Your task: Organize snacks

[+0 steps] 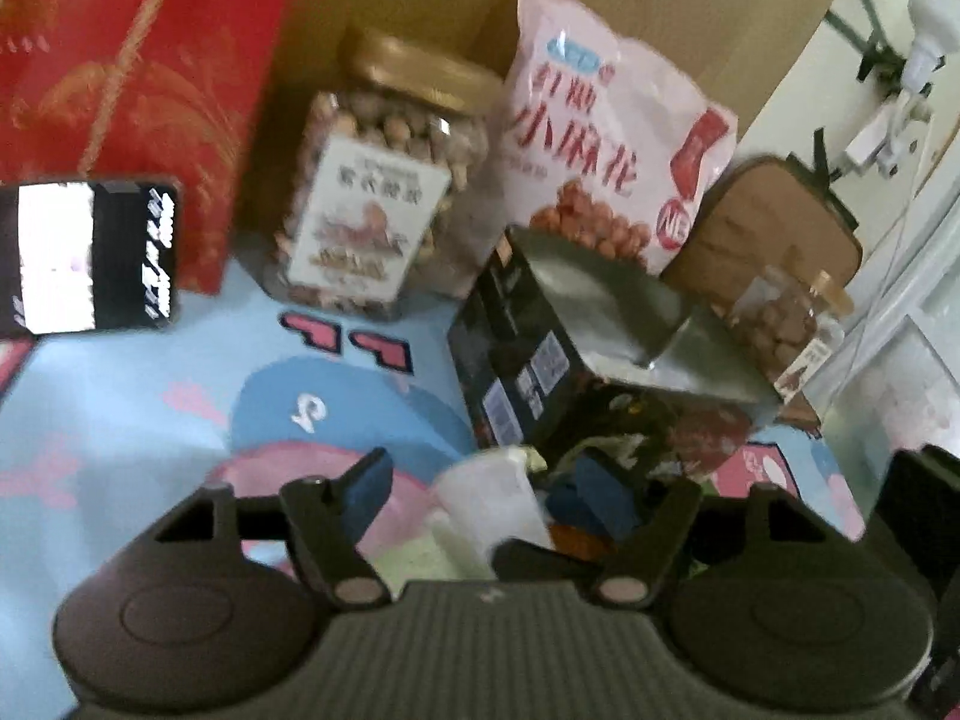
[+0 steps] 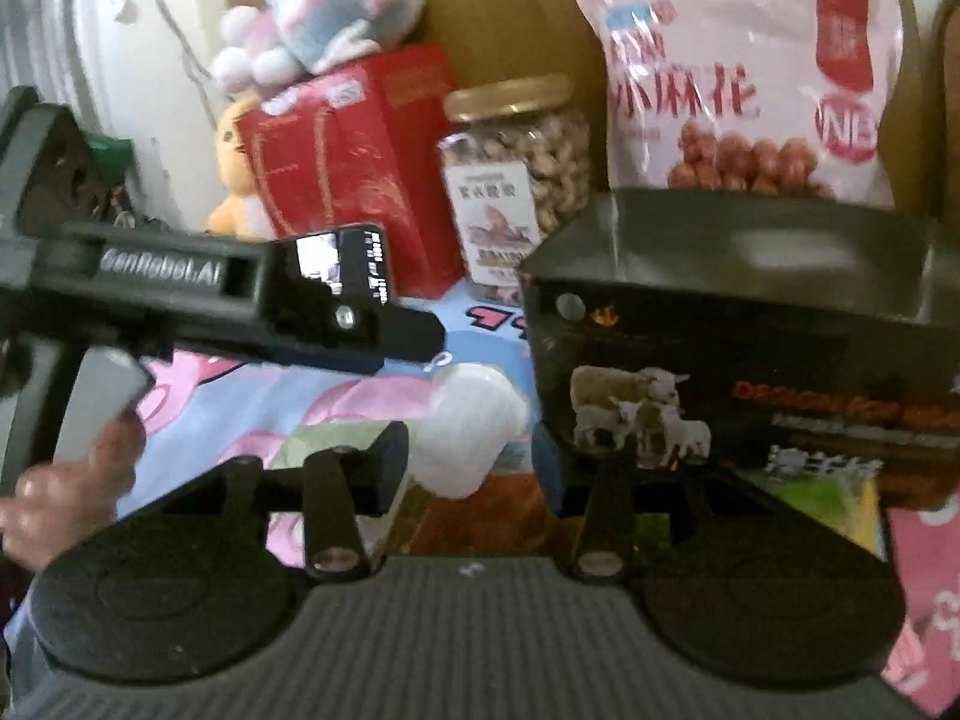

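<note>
Covering the surface, a blue-pink cartoon cloth (image 1: 120, 396), cardboard backdrop (image 1: 690, 12), both claws (image 1: 480, 495) (image 2: 465, 459) parted, gripping nothing

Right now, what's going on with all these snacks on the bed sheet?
A person is sorting snacks with a handheld gripper in each hand. Both the left gripper and right gripper are open, low over a white-capped item beside the dark box; neither grips anything. A nut jar, pink snack bag and red box stand behind.

Glossy plastic snack bag (image 1: 606, 138), clear plastic jar (image 1: 384, 192) (gold lid), shiny dark cardboard box (image 2: 750, 324), printed cloth (image 1: 120, 420)
</note>
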`<state>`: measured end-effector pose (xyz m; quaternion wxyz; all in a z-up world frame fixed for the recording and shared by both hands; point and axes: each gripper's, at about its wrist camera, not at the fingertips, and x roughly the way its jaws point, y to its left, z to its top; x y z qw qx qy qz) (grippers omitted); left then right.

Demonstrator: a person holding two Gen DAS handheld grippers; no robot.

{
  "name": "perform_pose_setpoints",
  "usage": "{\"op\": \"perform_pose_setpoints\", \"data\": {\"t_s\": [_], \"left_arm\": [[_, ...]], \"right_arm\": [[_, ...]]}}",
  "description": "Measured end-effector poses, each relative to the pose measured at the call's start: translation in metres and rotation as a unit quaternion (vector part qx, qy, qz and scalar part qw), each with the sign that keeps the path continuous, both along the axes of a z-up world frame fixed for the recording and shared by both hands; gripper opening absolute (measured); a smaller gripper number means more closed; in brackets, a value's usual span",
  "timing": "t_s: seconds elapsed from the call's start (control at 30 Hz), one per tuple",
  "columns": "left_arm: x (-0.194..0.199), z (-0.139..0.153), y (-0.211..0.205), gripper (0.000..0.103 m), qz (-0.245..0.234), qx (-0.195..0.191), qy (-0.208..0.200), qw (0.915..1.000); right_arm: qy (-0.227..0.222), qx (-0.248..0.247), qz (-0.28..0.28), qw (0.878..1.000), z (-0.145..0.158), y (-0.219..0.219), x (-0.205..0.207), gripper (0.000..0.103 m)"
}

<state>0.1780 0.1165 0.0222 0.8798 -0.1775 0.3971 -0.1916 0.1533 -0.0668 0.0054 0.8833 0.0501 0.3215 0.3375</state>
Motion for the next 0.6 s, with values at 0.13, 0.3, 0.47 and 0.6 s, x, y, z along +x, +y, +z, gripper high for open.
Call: {"op": "perform_pose_setpoints", "data": {"t_s": [0.13, 0.3, 0.47, 0.6], "left_arm": [[0.002, -0.020, -0.004, 0.053, -0.011, -0.013, 0.030, 0.9994], [-0.021, -0.016, -0.011, 0.040, -0.005, -0.005, 0.010, 0.9999], [-0.070, 0.013, -0.026, 0.038, -0.011, -0.011, -0.041, 0.9991], [-0.109, 0.022, -0.051, 0.038, -0.045, -0.026, -0.062, 0.9967]], "right_arm": [[0.045, 0.020, 0.004, 0.999, -0.009, 0.005, 0.012, 0.051], [0.032, 0.015, 0.010, 0.999, -0.009, 0.007, -0.003, 0.042], [-0.028, 0.020, 0.010, 0.999, 0.013, -0.007, -0.044, 0.041], [-0.076, 0.002, 0.001, 0.997, 0.022, -0.031, -0.095, 0.041]]}}
